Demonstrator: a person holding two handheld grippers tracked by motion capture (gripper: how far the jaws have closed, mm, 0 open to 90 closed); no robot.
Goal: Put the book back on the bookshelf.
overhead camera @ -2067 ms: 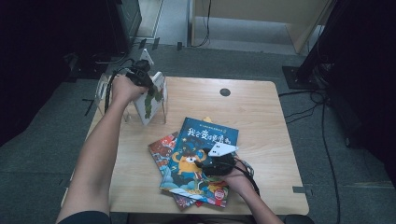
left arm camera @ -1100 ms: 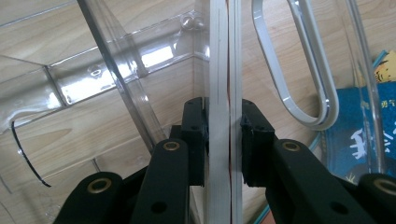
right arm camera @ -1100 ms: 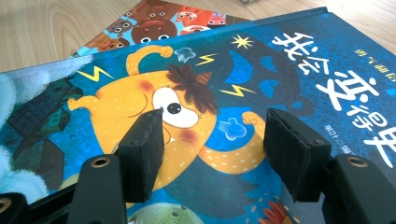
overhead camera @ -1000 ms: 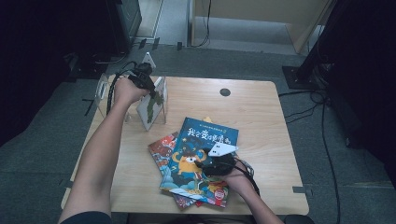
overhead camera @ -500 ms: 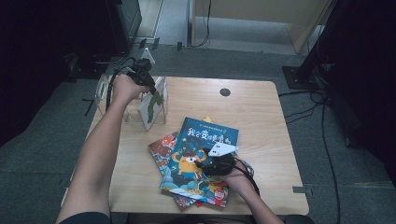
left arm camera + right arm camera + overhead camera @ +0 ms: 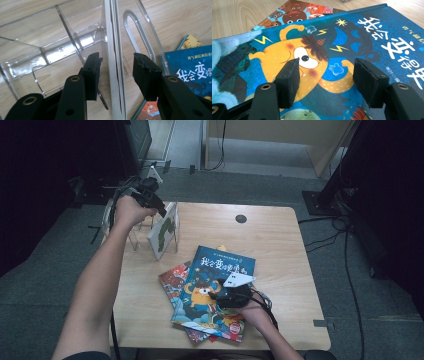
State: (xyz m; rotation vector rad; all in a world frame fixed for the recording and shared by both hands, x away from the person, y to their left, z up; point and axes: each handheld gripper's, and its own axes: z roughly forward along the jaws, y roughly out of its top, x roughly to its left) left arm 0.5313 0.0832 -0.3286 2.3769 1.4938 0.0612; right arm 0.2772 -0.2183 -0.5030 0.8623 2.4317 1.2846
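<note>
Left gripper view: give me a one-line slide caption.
Left gripper, jaws just opened, straddles the top edge of a thin book standing upright in the clear acrylic rack, pads off it.

We see a thin white book point(image 6: 164, 231) with a green blotch on its cover standing upright on edge in the clear acrylic rack point(image 6: 131, 234) at the worktop's far-left corner, in the slot nearest the loose books. In the left gripper view its page edge point(image 6: 115, 62) runs straight up, free of both pads. We also see a blue monster-cover book point(image 6: 212, 290) lying flat, topmost on a fanned stack.
</note>
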